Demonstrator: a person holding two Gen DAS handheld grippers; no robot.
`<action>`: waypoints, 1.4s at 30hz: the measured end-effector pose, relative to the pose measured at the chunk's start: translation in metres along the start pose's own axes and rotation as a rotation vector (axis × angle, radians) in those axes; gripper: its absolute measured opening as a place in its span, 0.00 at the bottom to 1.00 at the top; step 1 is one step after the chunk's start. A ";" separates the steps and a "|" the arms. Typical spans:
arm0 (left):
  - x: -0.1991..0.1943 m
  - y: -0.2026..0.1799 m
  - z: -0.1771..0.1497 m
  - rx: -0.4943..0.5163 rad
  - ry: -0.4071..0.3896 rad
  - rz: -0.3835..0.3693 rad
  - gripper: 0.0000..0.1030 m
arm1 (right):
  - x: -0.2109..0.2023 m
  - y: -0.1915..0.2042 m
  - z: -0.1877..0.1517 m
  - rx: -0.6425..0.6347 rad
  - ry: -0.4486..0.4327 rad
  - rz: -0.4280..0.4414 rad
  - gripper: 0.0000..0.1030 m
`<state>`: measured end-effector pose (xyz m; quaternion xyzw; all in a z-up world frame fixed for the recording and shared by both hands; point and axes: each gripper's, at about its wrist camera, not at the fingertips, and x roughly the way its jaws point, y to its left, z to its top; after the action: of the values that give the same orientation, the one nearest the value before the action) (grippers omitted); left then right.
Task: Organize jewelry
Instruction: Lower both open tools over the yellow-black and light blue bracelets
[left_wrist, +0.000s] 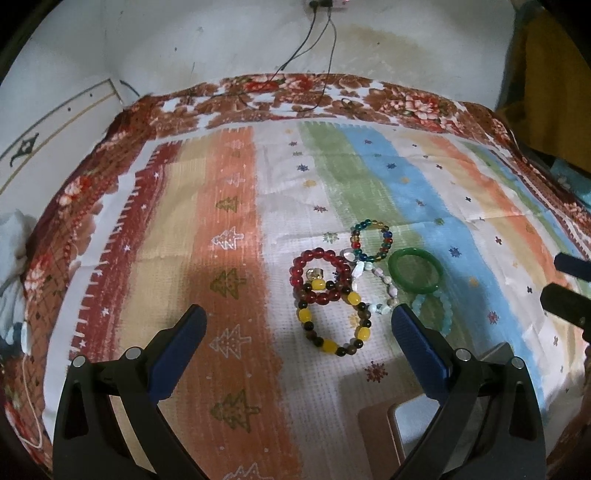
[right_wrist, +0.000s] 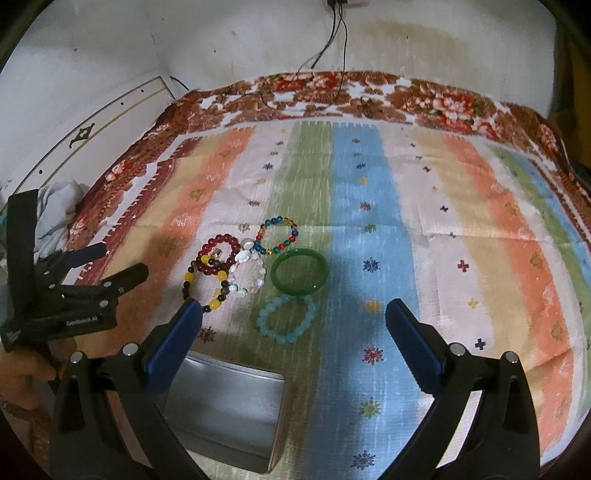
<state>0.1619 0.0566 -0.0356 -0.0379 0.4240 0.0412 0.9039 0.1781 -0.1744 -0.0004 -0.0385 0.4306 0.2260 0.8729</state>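
Striped cloth (right_wrist: 369, 221) over a flowered blanket, stained wall behind. Near the cloth's middle, heaped for sorting: red, yellow-and-brown, multicoloured, white, pale-blue bead bracelets (right_wrist: 207, 273) and green bangle (right_wrist: 300, 273); empty open metal tin (right_wrist: 229, 402) by the near edge, probably to receive them. Left gripper (left_wrist: 299, 317) and right gripper (right_wrist: 293, 314): jaws wide apart, gripping nothing.

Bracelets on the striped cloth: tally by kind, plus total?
Beaded bracelets: 5 (red, yellow-and-dark, multicolour, white shell, light blue)
Solid green bangle: 1
Total: 6
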 end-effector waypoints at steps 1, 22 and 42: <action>0.002 0.001 0.001 -0.001 0.004 -0.005 0.95 | 0.003 -0.002 0.001 0.006 0.013 -0.004 0.95; 0.046 0.011 0.007 -0.018 0.135 -0.055 0.95 | 0.049 -0.019 0.014 0.051 0.169 -0.005 0.95; 0.085 0.010 0.007 0.007 0.276 -0.030 0.95 | 0.107 -0.029 0.007 0.069 0.398 -0.044 0.95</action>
<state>0.2203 0.0709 -0.0966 -0.0462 0.5436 0.0206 0.8378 0.2526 -0.1602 -0.0819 -0.0619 0.6014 0.1799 0.7760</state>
